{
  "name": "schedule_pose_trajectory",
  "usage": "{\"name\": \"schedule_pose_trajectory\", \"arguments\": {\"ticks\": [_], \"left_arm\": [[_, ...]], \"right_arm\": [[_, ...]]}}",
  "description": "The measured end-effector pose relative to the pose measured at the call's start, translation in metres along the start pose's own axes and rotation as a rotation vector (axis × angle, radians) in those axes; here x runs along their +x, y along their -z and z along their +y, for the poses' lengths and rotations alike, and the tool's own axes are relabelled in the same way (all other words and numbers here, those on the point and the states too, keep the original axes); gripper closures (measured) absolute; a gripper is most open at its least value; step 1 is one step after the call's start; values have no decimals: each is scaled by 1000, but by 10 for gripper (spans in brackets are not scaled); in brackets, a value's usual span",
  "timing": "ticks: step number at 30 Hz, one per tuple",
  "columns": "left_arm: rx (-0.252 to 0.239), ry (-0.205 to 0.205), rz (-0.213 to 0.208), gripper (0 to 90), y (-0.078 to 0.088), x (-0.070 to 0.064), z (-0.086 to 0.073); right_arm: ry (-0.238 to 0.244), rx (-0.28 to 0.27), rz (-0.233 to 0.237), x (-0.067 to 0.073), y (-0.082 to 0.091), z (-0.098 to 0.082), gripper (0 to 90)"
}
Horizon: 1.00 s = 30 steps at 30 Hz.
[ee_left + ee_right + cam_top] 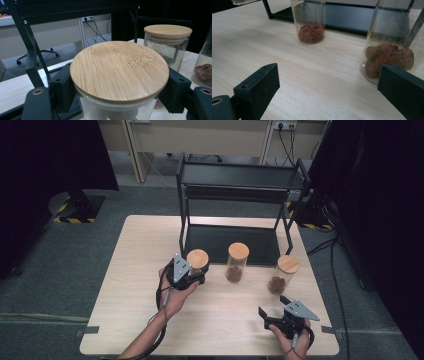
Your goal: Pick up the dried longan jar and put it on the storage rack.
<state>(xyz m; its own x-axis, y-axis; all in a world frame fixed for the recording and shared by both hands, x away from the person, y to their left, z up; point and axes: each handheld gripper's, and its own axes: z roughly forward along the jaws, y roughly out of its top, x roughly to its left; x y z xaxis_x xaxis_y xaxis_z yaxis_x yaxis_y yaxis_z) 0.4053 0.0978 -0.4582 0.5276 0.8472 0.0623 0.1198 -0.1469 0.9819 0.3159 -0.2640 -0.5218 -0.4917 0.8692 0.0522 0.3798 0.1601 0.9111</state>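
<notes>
Left gripper clamped on the left jar, centre-left of the frame, just under its bamboo lid. Glass, so slick, breakable, fairly hefty; best gripped on the body, not the lid. Pale lumps inside. Other jars: small reddish bits, big brown-red fruits. Right gripper gaping, empty, lower right.

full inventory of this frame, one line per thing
glass jars with bamboo lids: 3, clear; left jar in left gripper, middle jar and right jar on table before rack
jar contents: reddish-brown bits in middle, bigger brown pieces in right
rack: 1, black, two shelves, table's far edge
table: 1, light wood
left gripper: black, shut on left jar below lid
right gripper: black, open, near right corner, holding nothing
</notes>
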Motion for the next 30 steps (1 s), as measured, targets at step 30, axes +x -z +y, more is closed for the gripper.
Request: {"name": "schedule_pose_trajectory", "arguments": {"ticks": [30], "left_arm": [[-7, 4, 49, 258, -26, 7, 5]], "right_arm": [[-7, 0, 4, 0, 0, 0, 43]]}}
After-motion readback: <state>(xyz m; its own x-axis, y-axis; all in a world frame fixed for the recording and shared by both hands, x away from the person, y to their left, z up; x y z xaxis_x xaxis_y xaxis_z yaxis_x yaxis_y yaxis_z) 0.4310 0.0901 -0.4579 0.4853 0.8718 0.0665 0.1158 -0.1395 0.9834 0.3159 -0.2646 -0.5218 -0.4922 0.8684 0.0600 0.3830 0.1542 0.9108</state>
